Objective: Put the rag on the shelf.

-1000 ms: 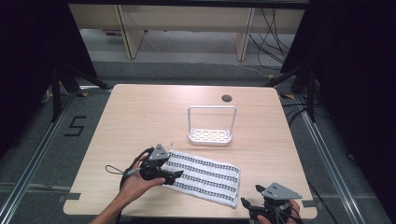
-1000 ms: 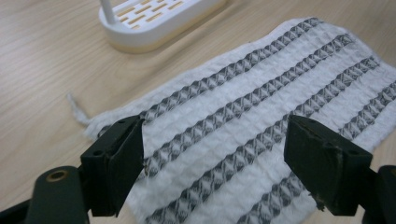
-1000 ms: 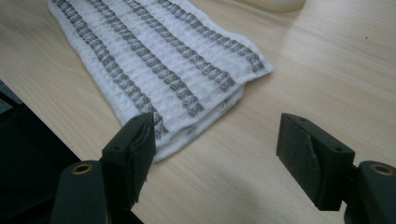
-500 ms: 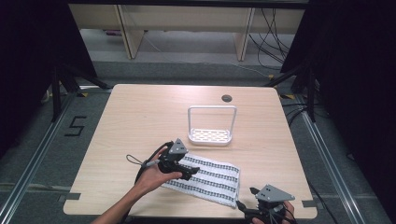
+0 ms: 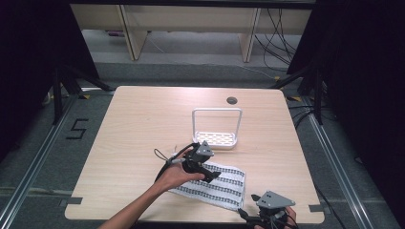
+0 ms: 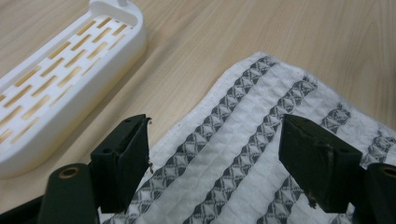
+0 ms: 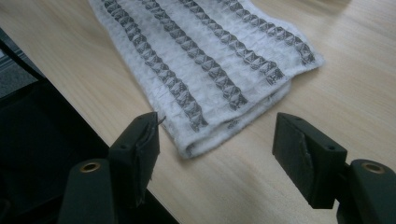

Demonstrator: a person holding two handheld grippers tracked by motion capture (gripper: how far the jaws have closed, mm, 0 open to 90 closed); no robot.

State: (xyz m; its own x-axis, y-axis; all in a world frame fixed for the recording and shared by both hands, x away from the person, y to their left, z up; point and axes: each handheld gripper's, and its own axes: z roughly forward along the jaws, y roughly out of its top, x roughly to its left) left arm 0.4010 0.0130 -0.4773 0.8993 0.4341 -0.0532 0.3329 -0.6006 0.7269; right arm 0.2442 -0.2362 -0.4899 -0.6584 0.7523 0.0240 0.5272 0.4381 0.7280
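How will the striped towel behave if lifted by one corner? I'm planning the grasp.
The striped towel is folded waffle-weave cloth lying flat, so it will probably droop and unfold. It looks light, and its textured weave should grip well in the open left claw.

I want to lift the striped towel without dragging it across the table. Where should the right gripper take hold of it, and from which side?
Grip the near folded corner of the towel, where the layers stack into a thick rounded edge. Come in low from the table's front edge, where the right gripper already waits with its jaws open and facing that corner. The doubled edge probably gives the jaws more to pinch than the flat middle does.

Lt wood table [image 5: 143, 124], grey floor [image 5: 43, 157], dark surrounds
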